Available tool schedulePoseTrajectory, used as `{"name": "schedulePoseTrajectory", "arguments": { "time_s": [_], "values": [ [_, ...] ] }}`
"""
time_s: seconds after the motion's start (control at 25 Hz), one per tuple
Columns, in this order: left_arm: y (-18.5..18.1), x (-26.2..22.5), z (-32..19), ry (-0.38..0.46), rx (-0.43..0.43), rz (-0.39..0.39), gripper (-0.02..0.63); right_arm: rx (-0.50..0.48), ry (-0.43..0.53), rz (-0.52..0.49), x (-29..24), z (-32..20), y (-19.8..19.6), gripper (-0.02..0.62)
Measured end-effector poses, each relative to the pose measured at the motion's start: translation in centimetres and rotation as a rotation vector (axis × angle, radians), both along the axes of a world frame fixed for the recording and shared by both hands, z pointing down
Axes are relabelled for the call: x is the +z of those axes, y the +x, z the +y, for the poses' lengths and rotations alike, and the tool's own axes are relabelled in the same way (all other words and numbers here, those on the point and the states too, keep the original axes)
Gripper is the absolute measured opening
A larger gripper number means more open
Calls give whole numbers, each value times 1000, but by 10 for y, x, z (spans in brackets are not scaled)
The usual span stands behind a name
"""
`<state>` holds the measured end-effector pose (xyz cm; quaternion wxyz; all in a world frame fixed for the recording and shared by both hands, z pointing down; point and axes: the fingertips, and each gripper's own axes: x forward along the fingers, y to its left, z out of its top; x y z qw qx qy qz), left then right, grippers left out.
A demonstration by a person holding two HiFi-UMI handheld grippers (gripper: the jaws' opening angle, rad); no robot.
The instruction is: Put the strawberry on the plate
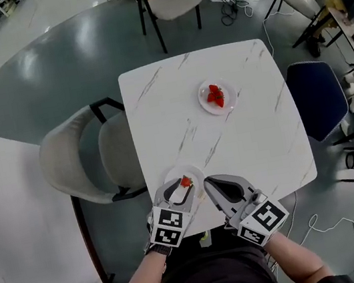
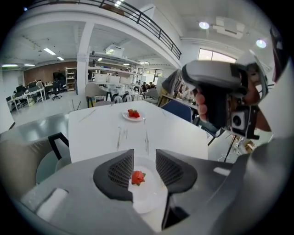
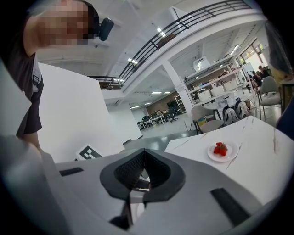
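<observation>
White marble-veined worktop (image 1: 245, 145) has a grey chair (image 1: 78, 158) at its left side, and at its near edge a small plate (image 2: 147, 202) carries the strawberry (image 2: 138, 177). The left hand-held gripper (image 2: 144, 156) is released, its jaws apart on either side of the strawberry, which lies close against the left jaw. Just beside it, the right hand-held gripper (image 3: 144, 153) is clenched on nothing, and farther right a second plate (image 1: 205, 102) holds more strawberries (image 1: 215, 95).

A small red strawberry (image 1: 185, 182), green leaves showing, lies on a round white plate (image 1: 192, 171) at the near edge of the marble table (image 1: 250, 131).
</observation>
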<state>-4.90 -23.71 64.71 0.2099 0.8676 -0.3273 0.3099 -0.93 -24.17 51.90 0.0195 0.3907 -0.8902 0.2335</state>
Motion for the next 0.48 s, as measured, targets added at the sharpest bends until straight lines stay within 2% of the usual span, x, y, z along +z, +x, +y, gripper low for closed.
{"name": "schedulePoseTrajectory", "arguments": {
  "time_s": [0.44, 0.48],
  "values": [
    [-7, -150, -9, 162, -126, 279, 147, -45, 39, 56, -62, 6, -22, 3],
    [-10, -160, -10, 185, -142, 295, 125, -53, 48, 59, -67, 5, -25, 3]
  ]
}}
